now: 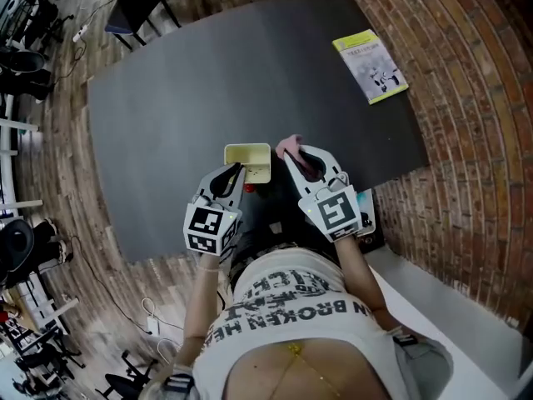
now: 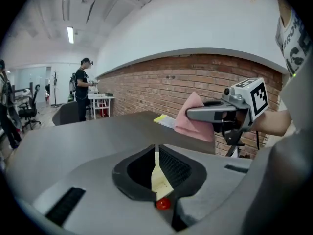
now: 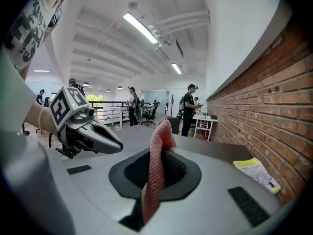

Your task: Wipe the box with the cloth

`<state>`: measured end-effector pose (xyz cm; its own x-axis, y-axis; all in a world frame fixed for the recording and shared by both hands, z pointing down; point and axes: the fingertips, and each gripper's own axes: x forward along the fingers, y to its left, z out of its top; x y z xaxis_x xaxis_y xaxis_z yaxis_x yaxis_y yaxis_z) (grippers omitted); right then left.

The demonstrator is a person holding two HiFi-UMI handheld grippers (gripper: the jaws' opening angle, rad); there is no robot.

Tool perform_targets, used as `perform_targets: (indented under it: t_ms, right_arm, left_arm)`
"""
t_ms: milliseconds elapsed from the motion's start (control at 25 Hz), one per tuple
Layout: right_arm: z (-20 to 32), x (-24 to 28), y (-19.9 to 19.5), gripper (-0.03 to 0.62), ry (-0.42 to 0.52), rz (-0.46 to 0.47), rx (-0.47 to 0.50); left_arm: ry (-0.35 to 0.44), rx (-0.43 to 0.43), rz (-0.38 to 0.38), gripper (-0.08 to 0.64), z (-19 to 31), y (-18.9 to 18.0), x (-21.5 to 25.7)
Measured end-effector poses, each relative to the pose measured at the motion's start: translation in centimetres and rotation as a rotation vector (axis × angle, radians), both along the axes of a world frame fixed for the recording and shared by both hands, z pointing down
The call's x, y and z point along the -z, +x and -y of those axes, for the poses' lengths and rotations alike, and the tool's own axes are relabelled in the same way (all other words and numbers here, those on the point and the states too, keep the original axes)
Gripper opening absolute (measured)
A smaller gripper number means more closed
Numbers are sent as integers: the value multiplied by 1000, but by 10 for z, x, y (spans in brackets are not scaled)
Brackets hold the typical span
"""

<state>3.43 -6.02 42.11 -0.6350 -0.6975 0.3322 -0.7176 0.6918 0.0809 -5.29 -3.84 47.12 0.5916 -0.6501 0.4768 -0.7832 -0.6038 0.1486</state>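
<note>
Head view has the box (image 1: 248,163) dead centre of frame, near the lower edge of the tabletop (image 1: 166,140), w/ the left hand-held gripper (image 1: 236,174) clamped shut on its lower-left wall. The right hand-held gripper (image 1: 301,158) is pinching the pink cloth (image 1: 290,145) just right of the box, not touching it afaict. Imo: hold the left clamp firm so the box can't skid, then drag the cloth's loose end over the faces (rim last), light pressure, short strokes.
</note>
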Motion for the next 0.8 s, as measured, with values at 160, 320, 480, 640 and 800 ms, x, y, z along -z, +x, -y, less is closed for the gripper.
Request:
perform_targets:
  t_ms: [160,320,480,640,800]
  right_arm:
    - [4,-20,9,17,-71,-25,-61]
    - [8,-34,12,17,-101,-39,-89]
    - [7,-57,13,17,-125,-92,-69]
    - [6,-80,17,17,-138,-163,-39]
    - [9,-96,20,17,-178,-169,-42]
  left_arm:
    - [-68,-128,91,18,5,8,-30]
    - [-101,-263,197,72,10,16,-56]
    - [-86,-478,417,81,3,24,-93]
    - [-38,-625,604,81,1,26,-111]
    - [-22,-696,727,81,5,23,-125]
